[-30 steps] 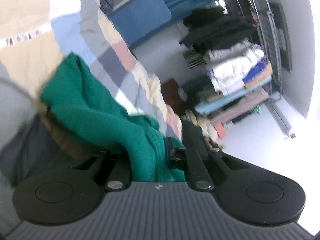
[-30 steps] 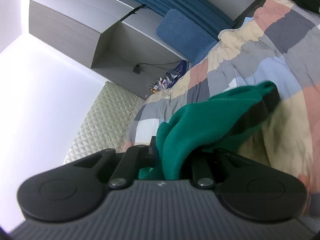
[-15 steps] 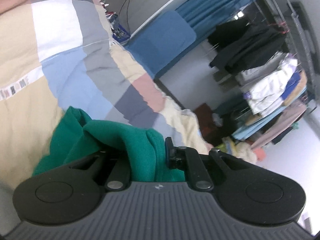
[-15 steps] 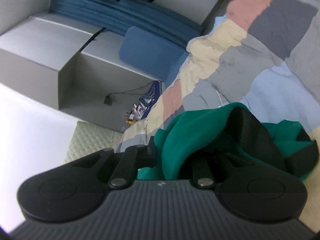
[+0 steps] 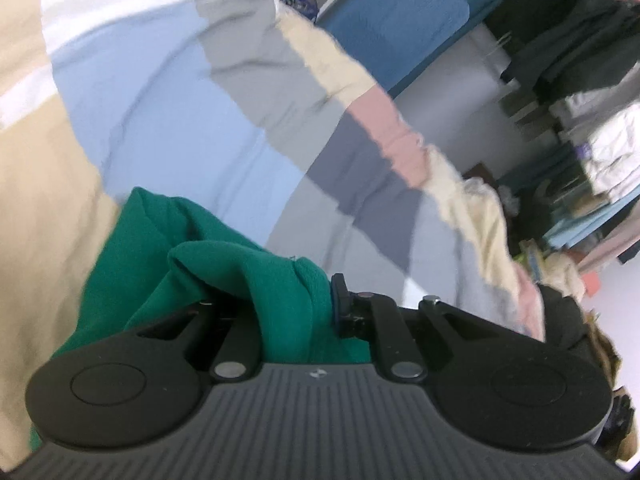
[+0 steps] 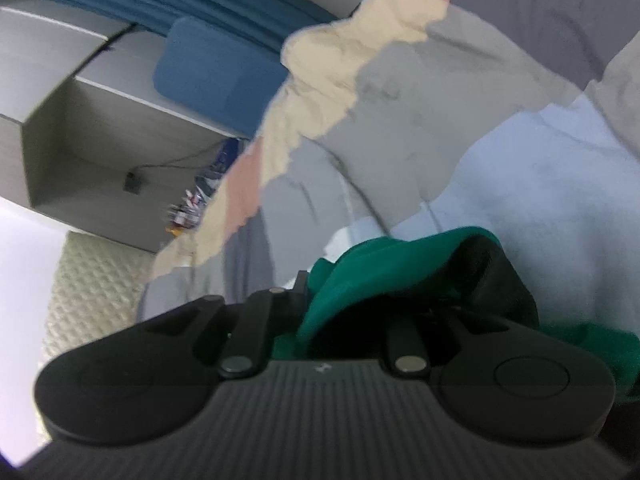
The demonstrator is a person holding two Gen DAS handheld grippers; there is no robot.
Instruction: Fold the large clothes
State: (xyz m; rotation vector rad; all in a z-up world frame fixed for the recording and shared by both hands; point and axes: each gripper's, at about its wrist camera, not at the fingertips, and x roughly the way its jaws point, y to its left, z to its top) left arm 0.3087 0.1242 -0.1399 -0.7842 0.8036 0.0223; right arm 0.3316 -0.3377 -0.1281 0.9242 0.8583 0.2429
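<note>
Green garment [image 5: 224,268] — tongs [image 5: 276,300] angled downward

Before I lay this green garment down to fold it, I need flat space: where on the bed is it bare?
The patchwork quilt lies bare beyond the green garment toward the blue cushion. The clothes rack beside the bed is crowded.

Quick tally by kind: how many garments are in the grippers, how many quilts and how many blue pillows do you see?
Green garment: 1
Patchwork quilt: 1
Blue pillow: 1
Total: 3
</note>
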